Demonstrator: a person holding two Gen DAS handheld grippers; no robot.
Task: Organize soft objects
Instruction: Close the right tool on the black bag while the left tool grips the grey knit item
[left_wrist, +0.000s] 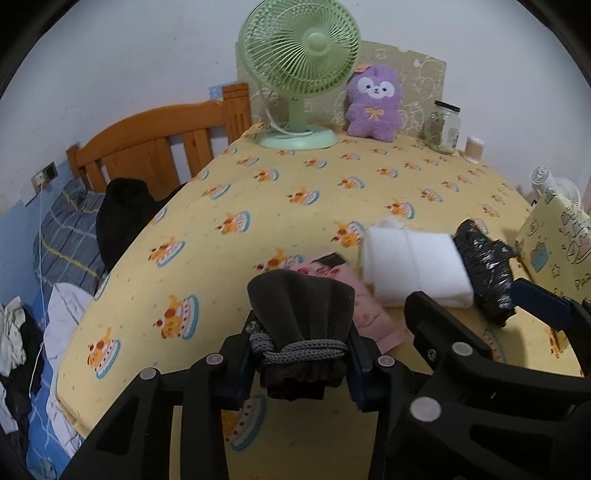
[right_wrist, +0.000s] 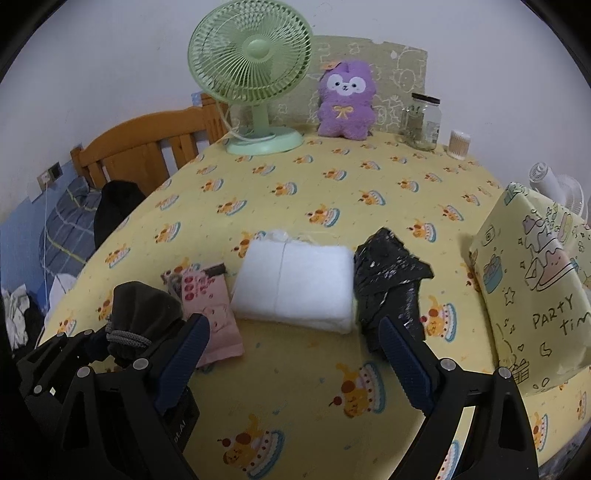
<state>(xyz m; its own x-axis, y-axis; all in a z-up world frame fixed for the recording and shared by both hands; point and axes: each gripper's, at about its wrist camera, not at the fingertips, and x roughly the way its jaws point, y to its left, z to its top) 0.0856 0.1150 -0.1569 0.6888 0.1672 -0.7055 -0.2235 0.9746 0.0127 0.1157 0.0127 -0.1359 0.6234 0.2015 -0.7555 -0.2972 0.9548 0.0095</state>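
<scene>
Clamping the dark drawstring pouch (left_wrist: 301, 325) at its corded neck, the left gripper (left_wrist: 300, 354) holds it near the table's (left_wrist: 314, 192) front edge; the right gripper (right_wrist: 295, 354) hangs with jaws apart before the white folded cloth (right_wrist: 295, 284). Such a bunched neck could slip free if lifted quickly.

The dark pouch (left_wrist: 301, 314) hides part of the pink packet (left_wrist: 364, 314).

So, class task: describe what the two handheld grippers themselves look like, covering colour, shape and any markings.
Both are black plastic frames with angular, cut-out linkage arms joined by round silver-grey rivets. The left gripper and right gripper each have two long fingers faced with dark blue ribbed pads. Small white lettering shows on one black body, too small to read. No cables or sleeves show.
</scene>
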